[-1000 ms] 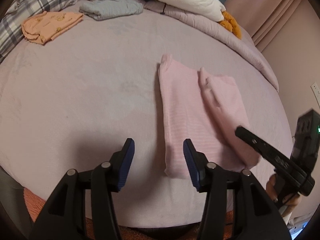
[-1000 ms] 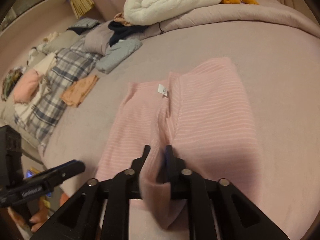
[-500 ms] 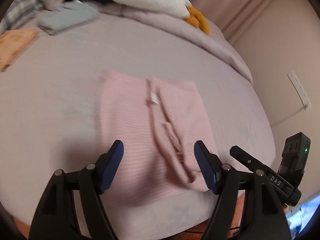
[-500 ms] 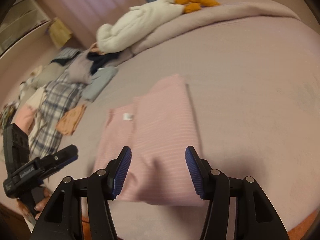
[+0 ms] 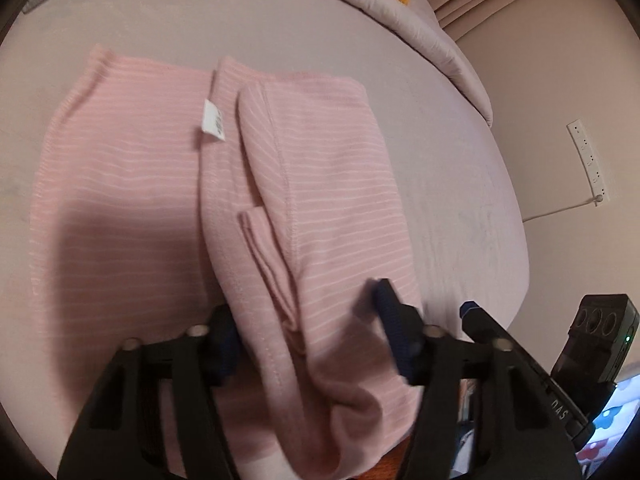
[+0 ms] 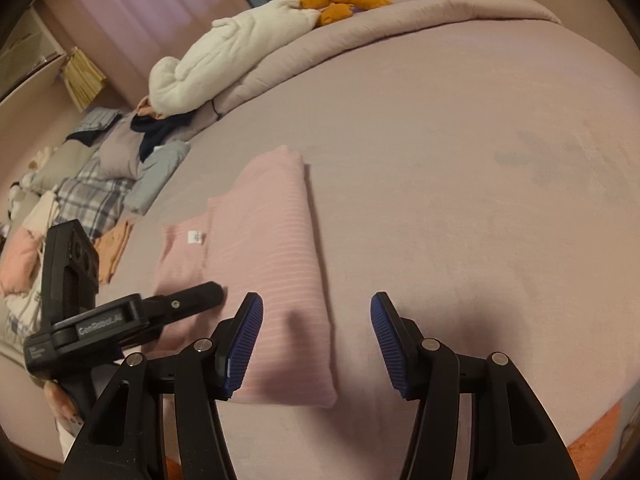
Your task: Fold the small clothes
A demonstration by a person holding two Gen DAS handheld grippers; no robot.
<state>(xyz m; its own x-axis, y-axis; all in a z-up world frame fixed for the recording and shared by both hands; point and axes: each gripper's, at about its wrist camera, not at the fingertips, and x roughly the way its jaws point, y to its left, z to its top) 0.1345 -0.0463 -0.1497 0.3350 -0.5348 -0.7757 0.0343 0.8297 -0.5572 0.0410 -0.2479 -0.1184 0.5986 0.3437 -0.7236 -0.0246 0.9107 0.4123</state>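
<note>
Since 0.5 s ago the left claw (image 5: 308,340) has dropped right down onto the near end of the pink striped garment (image 5: 224,208), and its fingers now straddle the folded bundle of cloth at 6 o'clock in the left view. Fingers are apart w/ cloth bunched between them; the right-hand pad (image 5: 394,332) is motion-blurred, so can't tell if it's clamping yet or not.

Right claw (image 6: 316,344) has backed off to the garment's right side: jaws wide apart, nothing between them, hovering over the bed (image 6: 460,140) at 6 o'clock in its own view. Only its left pad (image 6: 242,344) overlaps the garment's near right corner; the other pad sits over bare sheet.

Garment lies flat on the bed near the front edge, folded lengthwise, right half lapped over left, a sleeve tucked along the middle. White label (image 5: 212,126) shows at 11 o'clock from the left claw, near the neckline.

Rest, right view: white plush toy (image 6: 224,64) w/ orange bits on the rolled duvet (image 6: 420,16) at 11–12 o'clock; grey-blue folded item (image 6: 160,176), plaid fabric (image 6: 92,200) and orange folded piece (image 6: 114,248) at 9–10 o'clock. Left view: wall power strip (image 5: 588,162) at 3 o'clock.
</note>
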